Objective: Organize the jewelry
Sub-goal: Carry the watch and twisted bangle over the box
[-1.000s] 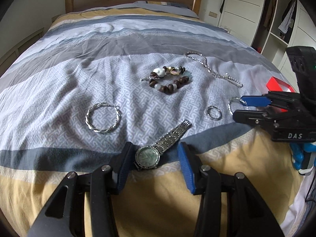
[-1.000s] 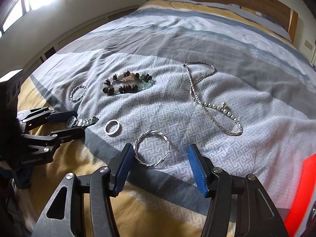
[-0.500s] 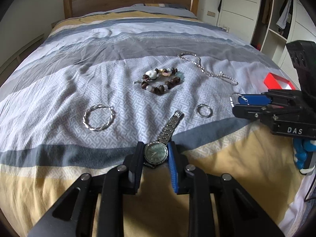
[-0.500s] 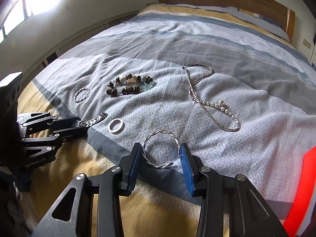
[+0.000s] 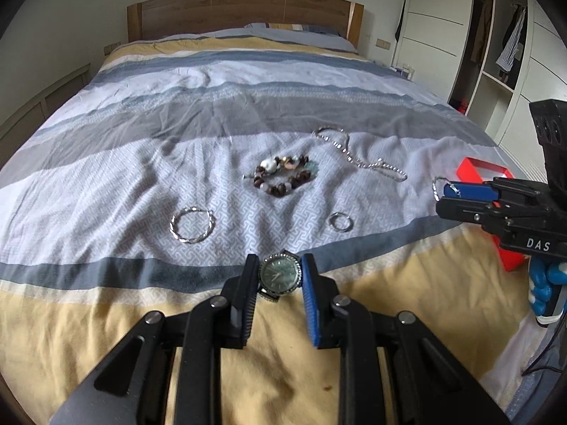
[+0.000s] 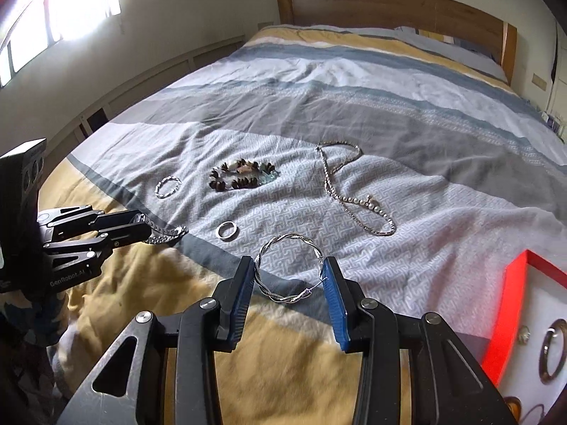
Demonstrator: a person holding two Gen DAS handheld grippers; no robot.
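Your left gripper (image 5: 279, 276) is clamped on the watch (image 5: 280, 273) at 6 o'clock in its view, lifted off the bedspread (image 5: 177, 113). Your right gripper (image 6: 288, 278) grips the hoop (image 6: 287, 270), with the red box (image 6: 510, 304) at 4 o'clock. On the bedspread lie the ring (image 6: 226, 229), bracelet (image 6: 242, 177) and chain (image 6: 349, 200), around 12 o'clock.

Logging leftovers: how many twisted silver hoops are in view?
2. One twisted hoop is clamped in the right gripper; the other twisted hoop lies on the bedspread, left of the beaded bracelet. The red box's contents are only partly visible.
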